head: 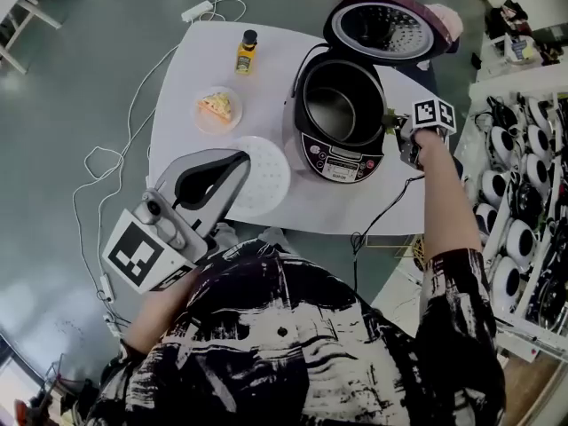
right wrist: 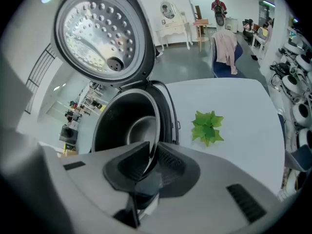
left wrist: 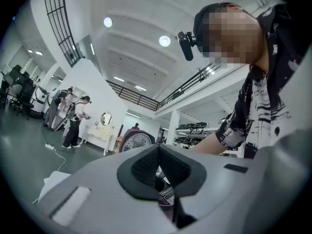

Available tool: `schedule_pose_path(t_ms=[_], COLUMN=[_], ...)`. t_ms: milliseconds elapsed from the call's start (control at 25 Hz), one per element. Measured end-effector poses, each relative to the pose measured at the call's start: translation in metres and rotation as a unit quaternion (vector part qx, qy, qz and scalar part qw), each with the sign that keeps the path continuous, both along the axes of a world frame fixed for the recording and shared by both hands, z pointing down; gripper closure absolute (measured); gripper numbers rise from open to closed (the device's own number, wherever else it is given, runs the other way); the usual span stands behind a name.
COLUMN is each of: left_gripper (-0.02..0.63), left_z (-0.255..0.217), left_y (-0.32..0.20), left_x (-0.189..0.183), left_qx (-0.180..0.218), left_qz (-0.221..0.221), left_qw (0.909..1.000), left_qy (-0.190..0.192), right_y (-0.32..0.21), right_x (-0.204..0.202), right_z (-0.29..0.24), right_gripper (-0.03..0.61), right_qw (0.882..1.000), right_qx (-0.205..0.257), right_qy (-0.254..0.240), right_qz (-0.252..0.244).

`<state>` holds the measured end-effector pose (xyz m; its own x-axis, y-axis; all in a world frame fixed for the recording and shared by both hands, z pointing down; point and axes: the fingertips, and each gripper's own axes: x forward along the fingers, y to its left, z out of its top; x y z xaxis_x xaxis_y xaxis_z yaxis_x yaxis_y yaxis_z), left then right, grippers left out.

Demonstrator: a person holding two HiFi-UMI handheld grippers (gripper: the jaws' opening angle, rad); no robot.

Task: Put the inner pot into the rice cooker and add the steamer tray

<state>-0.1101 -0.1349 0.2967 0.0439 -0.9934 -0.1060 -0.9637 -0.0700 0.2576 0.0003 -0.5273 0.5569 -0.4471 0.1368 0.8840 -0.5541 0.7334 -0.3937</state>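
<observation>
The right tongs (right wrist: 148, 150) are clamped on the rim of the inner pot (right wrist: 127, 126), 1 pad inside the wall and 1 outside, since the thin rim looks like the only hold. The pot sits in the rice cooker (head: 340, 160), beneath the tongs, with the lid (head: 388, 27) raised. The left tongs (head: 240, 160) hang closed and empty just above the steamer tray (head: 266, 177) on the counter (head: 191, 69), probably ready for it.

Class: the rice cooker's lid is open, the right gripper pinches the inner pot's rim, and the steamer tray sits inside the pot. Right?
No. The head view shows the steamer tray on the table beside the rice cooker, not inside the inner pot. The rest holds: lid open, right gripper on the rim.
</observation>
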Motion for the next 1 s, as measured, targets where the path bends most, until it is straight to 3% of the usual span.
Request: schedule_pose_path(t_ms=[160, 280, 440, 560, 640, 760, 880, 1000], left_gripper=[0.609, 0.609, 0.609, 0.609, 0.609, 0.609, 0.609, 0.609], left_z=[-0.002, -0.004, -0.003, 0.000, 0.002, 0.003, 0.006, 0.010], left_y=[-0.011, -0.018, -0.031, -0.039, -0.043, -0.047, -0.047, -0.041], left_x=[0.003, 0.006, 0.005, 0.003, 0.003, 0.005, 0.007, 0.007], left_qx=[-0.005, -0.010, -0.014, -0.018, -0.022, -0.025, -0.024, -0.029], left_qz=[0.018, 0.036, 0.054, 0.066, 0.075, 0.089, 0.100, 0.109], left_qw=[0.9998, 0.9992, 0.9981, 0.9972, 0.9964, 0.9952, 0.9942, 0.9932], left_qy=[-0.007, -0.015, -0.026, -0.031, -0.032, -0.032, -0.032, -0.031], right_y=[0.011, 0.031, 0.073, 0.150, 0.202, 0.269, 0.310, 0.317], right_x=[0.007, 0.019, 0.051, 0.057, 0.061, 0.058, 0.045, 0.036], right_z=[-0.025, -0.063, -0.130, -0.159, -0.141, -0.073, 0.003, 0.065], right_gripper=[0.549, 0.549, 0.549, 0.548, 0.535, 0.501, 0.454, 0.434], right_qw=[0.997, 0.989, 0.965, 0.938, 0.938, 0.953, 0.971, 0.988], right_qx=[0.025, 0.042, 0.078, 0.055, 0.046, 0.033, 0.017, 0.008], right_qy=[-0.060, -0.138, -0.247, -0.328, -0.317, -0.255, -0.196, -0.134], right_qz=[-0.027, -0.036, -0.036, -0.095, -0.134, -0.162, -0.138, -0.074])
